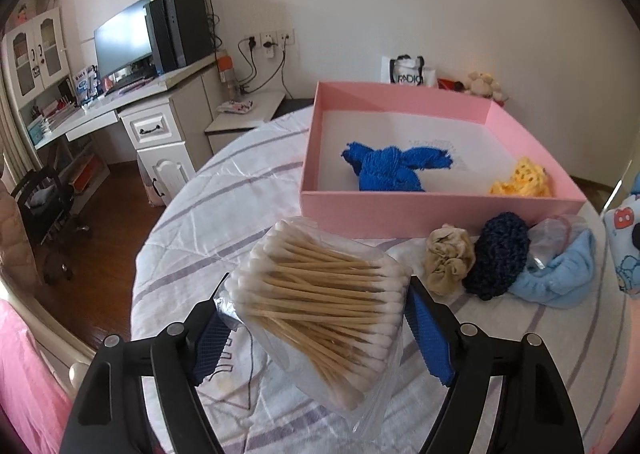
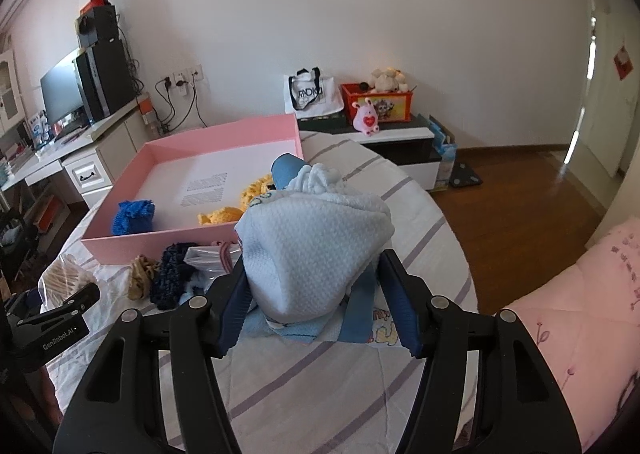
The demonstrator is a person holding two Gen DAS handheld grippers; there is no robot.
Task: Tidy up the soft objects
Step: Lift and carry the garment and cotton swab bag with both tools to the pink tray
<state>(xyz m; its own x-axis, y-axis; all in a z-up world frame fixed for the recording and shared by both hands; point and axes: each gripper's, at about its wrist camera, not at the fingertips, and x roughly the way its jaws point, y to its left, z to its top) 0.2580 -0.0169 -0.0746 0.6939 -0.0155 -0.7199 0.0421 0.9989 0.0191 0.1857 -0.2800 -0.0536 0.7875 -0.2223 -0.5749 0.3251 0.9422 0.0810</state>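
The fingers (image 1: 428, 334) of the left gripper (image 1: 316, 328) are clamped on a clear bag of cotton swabs (image 1: 320, 302), blue pads pressed against its two sides, the bag held above the striped bedspread (image 1: 192, 221). The right gripper (image 2: 316, 294) grips a bundled pale blue cloth (image 2: 316, 250), its fingers (image 2: 396, 302) set against the bundle's flanks, a printed cloth trailing beneath it.

Both loads seem to be in the carrying step, on their way to the pink box (image 1: 400, 209) that sits open on the bed. Inside it already lie a bright blue knitted piece (image 1: 388, 169) and a yellow crocheted piece (image 1: 524, 179). Waiting on the bedspread just in front of the box are a beige scrunched cloth (image 1: 448, 258), a dark navy knitted piece (image 1: 500, 254) and a light blue cloth (image 1: 560, 278), touching one another.

The next move probably calls for bringing each load over the box wall, lowering it into a free patch of the white floor, then letting the fingers part. The swab bag is slippery and hangs partly below the pads, so it may slide.

Readable writing: "GenRobot.AI" on the left gripper's body in the right wrist view, and "RADIO" on a white tote bag (image 2: 312, 93) by the wall. Print on the box floor is too small to read.
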